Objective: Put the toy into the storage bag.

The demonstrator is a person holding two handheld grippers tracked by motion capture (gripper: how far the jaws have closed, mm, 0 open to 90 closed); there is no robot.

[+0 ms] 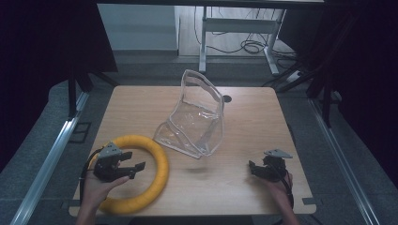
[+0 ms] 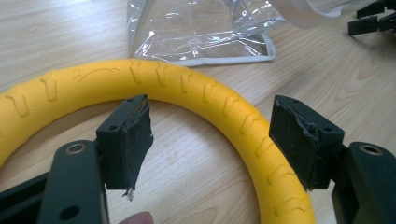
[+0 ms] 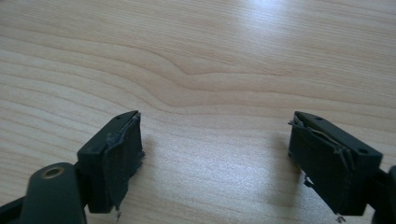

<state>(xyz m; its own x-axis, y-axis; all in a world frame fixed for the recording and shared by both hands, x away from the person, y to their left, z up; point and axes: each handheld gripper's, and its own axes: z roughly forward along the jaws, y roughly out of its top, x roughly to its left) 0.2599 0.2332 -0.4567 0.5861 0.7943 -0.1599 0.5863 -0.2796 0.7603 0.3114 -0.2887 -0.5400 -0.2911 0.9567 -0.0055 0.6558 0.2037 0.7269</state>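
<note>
The yellow ring [image 1: 141, 173] lies flat at the near left of the desk [image 1: 248, 122], its surface moulded with raised V-shaped marks but no readable writing. The left hand-held gripper [image 1: 133, 169] hovers over the ring's middle, jaws spread wide, grasping nothing. The right hand-held gripper [image 1: 254, 168] sits near right, also released, over bare wood. A clear plastic bag [image 1: 195, 117], unlabelled, stands at mid-desk.

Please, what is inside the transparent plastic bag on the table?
The clear plastic bag looks empty: through its walls only the wooden table shows. Creases and glare blur its lower corner, so something small and flat there cannot be ruled out.
</note>
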